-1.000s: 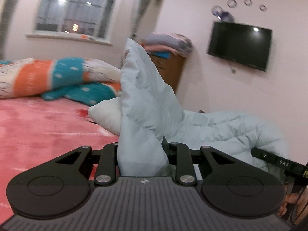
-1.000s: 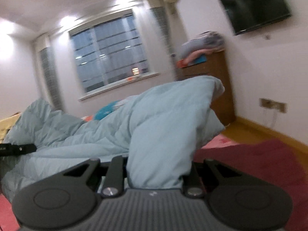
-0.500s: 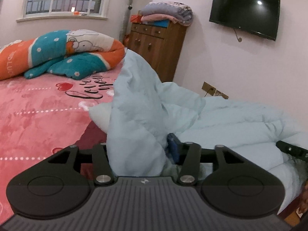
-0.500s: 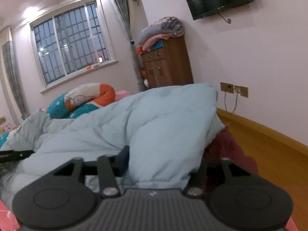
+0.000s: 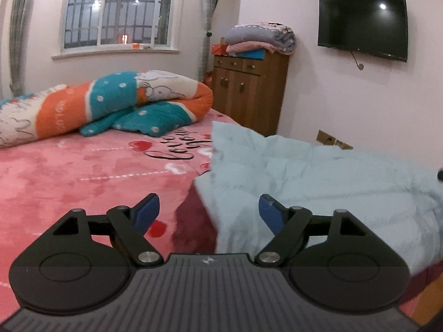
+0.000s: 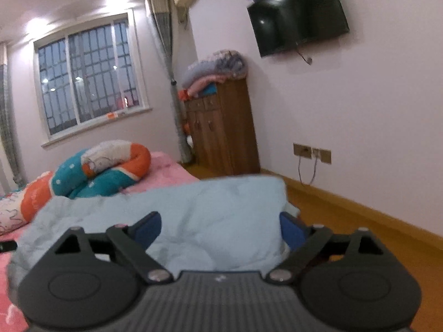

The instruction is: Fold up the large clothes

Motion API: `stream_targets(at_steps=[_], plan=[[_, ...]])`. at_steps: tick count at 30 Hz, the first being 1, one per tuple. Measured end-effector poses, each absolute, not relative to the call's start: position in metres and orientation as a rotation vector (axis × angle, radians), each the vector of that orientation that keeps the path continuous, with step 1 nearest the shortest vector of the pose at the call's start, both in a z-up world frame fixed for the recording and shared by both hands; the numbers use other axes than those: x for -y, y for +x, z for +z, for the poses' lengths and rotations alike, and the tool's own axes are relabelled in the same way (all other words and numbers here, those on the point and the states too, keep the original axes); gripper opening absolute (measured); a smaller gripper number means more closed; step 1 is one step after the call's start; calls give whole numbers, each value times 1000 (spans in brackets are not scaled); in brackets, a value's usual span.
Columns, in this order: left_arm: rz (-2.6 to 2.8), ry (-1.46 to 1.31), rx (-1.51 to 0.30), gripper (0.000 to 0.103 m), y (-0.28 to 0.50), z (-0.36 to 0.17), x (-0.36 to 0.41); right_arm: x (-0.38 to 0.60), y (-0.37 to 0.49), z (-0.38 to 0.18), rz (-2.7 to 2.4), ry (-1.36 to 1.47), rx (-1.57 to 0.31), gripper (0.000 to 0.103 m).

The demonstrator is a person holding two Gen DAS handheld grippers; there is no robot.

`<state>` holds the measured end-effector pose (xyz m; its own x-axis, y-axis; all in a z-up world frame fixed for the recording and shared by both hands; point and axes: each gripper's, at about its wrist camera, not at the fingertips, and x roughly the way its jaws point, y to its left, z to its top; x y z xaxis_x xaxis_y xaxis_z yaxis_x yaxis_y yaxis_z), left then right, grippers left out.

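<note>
Two grippers: left gripper (image 5: 209,210) and right gripper (image 6: 220,228) opening, holding nothing.
Quilt (image 5: 318,171): pale blue, puffy, probably light, slippery.
Hold: corners.

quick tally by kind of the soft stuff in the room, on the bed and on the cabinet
light blue padded garment: 1
orange and teal rolled blanket: 1
pink bed cover: 1
folded blankets on the cabinet, grey and pink: 2
total: 5
</note>
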<state>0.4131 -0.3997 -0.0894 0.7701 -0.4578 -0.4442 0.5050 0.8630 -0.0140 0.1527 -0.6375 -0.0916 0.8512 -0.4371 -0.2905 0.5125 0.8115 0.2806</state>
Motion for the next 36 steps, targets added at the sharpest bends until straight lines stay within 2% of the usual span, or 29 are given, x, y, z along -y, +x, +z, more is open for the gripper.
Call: stream_targets(at_steps=[7,19,36], plan=[[-466,134,-419,101,355,-87,351,577,154,-84,-443,361,-234,99],[-313,114,-484,103,270,-79,258,452,155,-82,-259,293,-326,102],[-172,83,-467,103,233,-66,216,357,152,-71,-151,205,-351,102]])
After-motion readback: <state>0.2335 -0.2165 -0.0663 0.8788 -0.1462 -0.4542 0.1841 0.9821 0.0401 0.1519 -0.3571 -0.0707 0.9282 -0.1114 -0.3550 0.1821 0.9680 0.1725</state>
